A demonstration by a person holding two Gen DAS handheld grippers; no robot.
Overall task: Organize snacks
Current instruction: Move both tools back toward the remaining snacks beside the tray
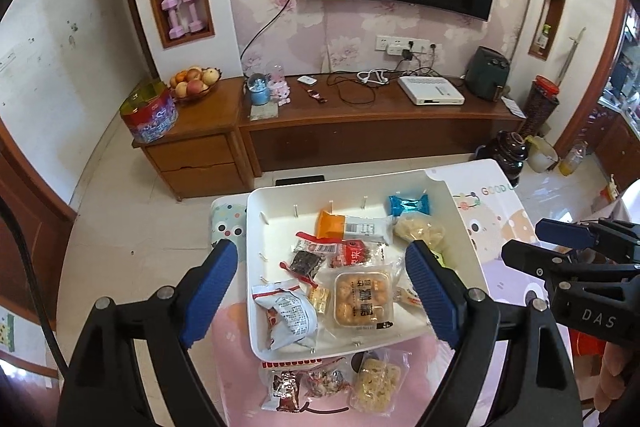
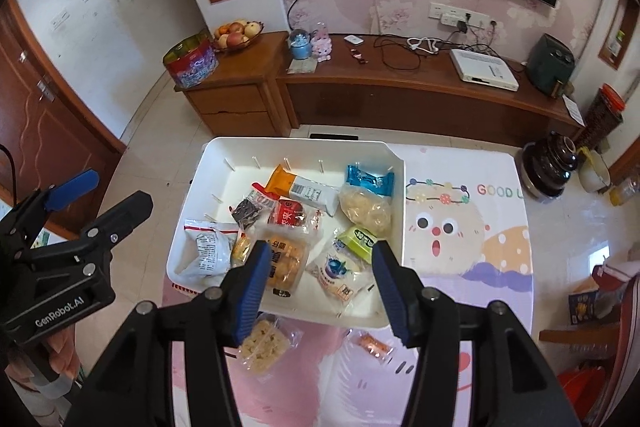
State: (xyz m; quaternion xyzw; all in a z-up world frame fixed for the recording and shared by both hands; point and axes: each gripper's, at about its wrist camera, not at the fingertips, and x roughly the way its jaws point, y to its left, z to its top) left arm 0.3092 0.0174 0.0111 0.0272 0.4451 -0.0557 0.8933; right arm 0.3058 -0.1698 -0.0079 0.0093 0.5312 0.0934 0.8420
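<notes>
A white tray (image 1: 276, 199) (image 2: 200, 167) on the table holds several wrapped snacks: a blue packet (image 1: 411, 205) (image 2: 369, 180), an orange-and-white bar (image 1: 352, 225) (image 2: 304, 189), a boxed pastry (image 1: 363, 297) (image 2: 286, 259), a white-and-red packet (image 1: 286, 311) (image 2: 206, 245). Loose snacks lie on the cloth in front of it: a pale biscuit pack (image 1: 378, 383) (image 2: 262, 345), a dark wrapped candy pack (image 1: 302, 385), a small orange packet (image 2: 374, 345). My left gripper (image 1: 320, 291) is open and empty above the tray's near part. My right gripper (image 2: 320, 287) is open and empty above the tray's near edge.
The table has a pink cartoon cloth (image 2: 460, 227). Behind it stand a wooden TV cabinet (image 1: 360, 123) with cables, a white box and a fruit bowl (image 1: 194, 83), and a dark pot (image 2: 554, 167) on the floor at right.
</notes>
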